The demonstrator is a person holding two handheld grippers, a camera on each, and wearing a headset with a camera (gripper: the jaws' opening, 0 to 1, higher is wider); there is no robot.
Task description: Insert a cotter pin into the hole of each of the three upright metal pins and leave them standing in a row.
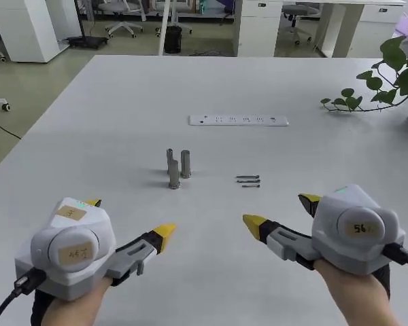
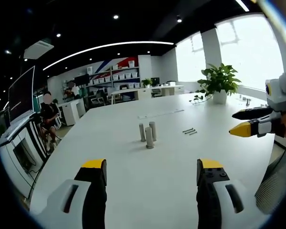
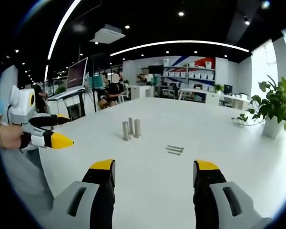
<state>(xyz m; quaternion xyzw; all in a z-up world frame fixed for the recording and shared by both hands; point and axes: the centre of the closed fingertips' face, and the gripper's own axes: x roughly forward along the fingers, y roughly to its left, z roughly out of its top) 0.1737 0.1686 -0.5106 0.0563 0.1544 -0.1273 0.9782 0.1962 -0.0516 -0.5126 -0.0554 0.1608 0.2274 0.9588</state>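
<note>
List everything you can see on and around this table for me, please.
metal pins: three, grey, upright in a tight cluster mid-table
cotter pins: three, dark grey, lying side by side to the right of the metal pins
power strip: one, white, flat beyond the pins
plant: one, green, far right of the table
table: one, pale grey
office chairs: at least two, dark, on the floor beyond the table
left gripper: one, white with yellow tips, open, near left
right gripper: one, same colours, open, near right

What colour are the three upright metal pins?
Grey; the metal pins show best in the head view.
</note>
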